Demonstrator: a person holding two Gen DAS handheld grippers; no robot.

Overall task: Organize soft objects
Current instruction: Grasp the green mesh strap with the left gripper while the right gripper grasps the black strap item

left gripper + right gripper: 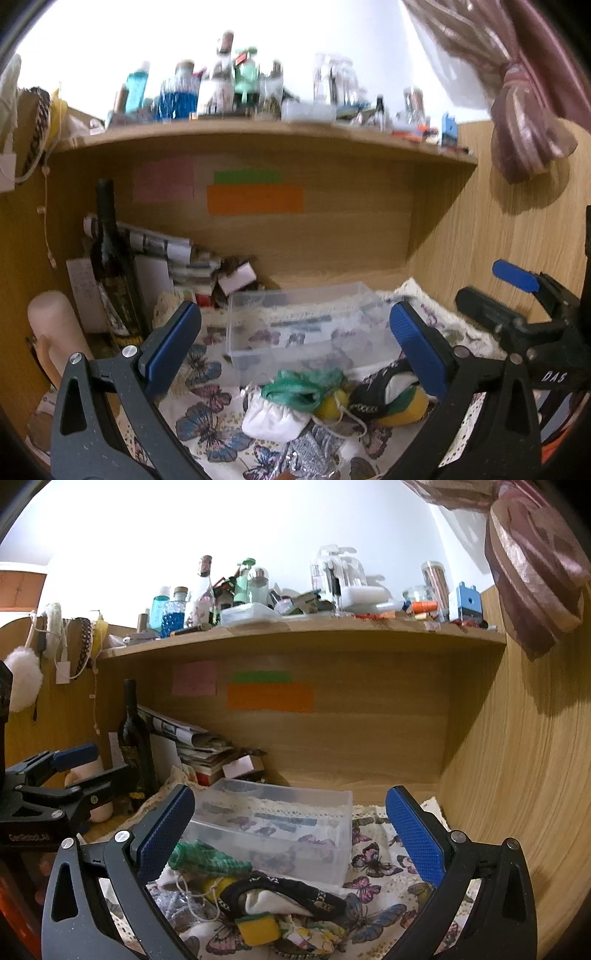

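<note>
A pile of soft objects lies on the butterfly-print cloth (207,424): a green knitted piece (299,386), a white pouch (273,417), a black patterned cloth (280,890) and a yellow-green sponge (258,928). A clear plastic bin (299,325) stands empty just behind the pile; it also shows in the right wrist view (280,823). My left gripper (295,343) is open and empty above the pile. My right gripper (291,830) is open and empty over the pile and bin. The right gripper also shows in the left wrist view (517,295).
A dark wine bottle (135,738), stacked papers (195,746) and a pink cylinder (55,332) stand at the left. A cluttered wooden shelf (295,635) hangs overhead. A wooden side wall (517,775) closes the right. A pink curtain (535,572) hangs at the upper right.
</note>
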